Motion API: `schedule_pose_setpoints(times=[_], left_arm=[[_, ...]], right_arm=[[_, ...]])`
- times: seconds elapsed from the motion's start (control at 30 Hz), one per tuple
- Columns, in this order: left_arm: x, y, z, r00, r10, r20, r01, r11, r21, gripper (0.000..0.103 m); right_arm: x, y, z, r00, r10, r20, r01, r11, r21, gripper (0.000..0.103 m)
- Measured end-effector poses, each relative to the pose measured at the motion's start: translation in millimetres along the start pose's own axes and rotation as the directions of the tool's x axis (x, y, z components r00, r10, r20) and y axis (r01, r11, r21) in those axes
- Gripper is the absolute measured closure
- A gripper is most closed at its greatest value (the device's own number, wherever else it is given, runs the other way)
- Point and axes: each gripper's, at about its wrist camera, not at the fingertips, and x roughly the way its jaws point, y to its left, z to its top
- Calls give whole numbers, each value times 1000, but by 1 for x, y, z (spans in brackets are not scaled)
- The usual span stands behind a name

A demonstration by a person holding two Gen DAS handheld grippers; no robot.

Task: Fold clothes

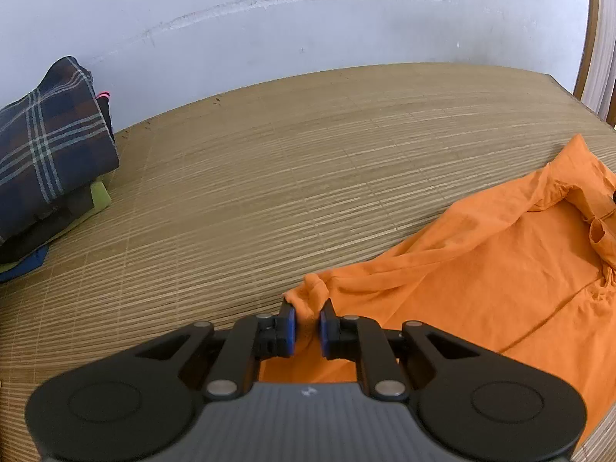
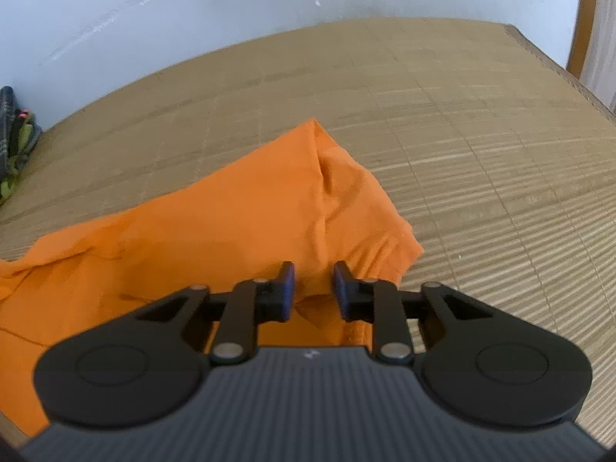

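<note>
An orange shirt (image 1: 481, 281) lies spread on a bamboo mat (image 1: 269, 192). My left gripper (image 1: 307, 317) is shut on a bunched corner of the orange shirt at its left end. In the right wrist view the orange shirt (image 2: 231, 231) fills the lower left. My right gripper (image 2: 313, 288) sits over the shirt near its right end, with a fold of orange cloth between the blue pads (image 2: 289, 285). The jaws stand a little apart, and I cannot tell whether they pinch the cloth.
A stack of folded clothes topped by a dark plaid garment (image 1: 46, 154) sits at the far left by the pale wall (image 1: 308, 30); it shows at the left edge in the right wrist view (image 2: 15, 134). A wooden frame (image 1: 589, 38) stands at the right.
</note>
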Motion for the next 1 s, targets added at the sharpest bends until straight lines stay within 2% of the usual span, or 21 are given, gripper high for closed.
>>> schedule_pose_setpoints(times=[0.03, 0.1, 0.43, 0.6, 0.7, 0.8, 0.87, 0.97, 1.0], left_arm=[[0, 0, 0, 1000, 0, -1, 0, 1000, 1, 89], [1, 0, 1, 1000, -1, -3, 1, 1000, 2, 89], [-7, 1, 10, 1000, 10, 6, -11, 999, 35, 89], [-29, 6, 16, 999, 26, 32, -28, 997, 66, 88], [-36, 12, 16, 999, 27, 29, -29, 997, 78, 87], [-35, 15, 12, 1000, 24, 11, -25, 995, 97, 87], [-31, 15, 11, 1000, 24, -3, -23, 995, 96, 87], [-30, 14, 16, 1000, 21, 4, -21, 994, 109, 87], [-29, 14, 21, 1000, 23, 10, -24, 993, 119, 87]], right_arm=[[-3, 1, 0, 1000, 8, 13, -7, 1000, -7, 95], [-8, 2, 0, 999, 28, 36, -27, 1000, -5, 98], [-42, 3, 24, 989, 118, 93, -125, 989, 74, 98], [-101, 18, 24, 976, 143, 164, -149, 989, 24, 98], [-128, 24, 13, 973, 160, 166, -168, 985, 33, 98], [-132, 19, -3, 973, 184, 139, -198, 976, 92, 98], [-124, 11, -11, 973, 203, 112, -220, 960, 173, 98], [-116, 2, -8, 965, 245, 94, -261, 925, 276, 98], [-115, 4, 0, 965, 241, 106, -261, 930, 258, 98]])
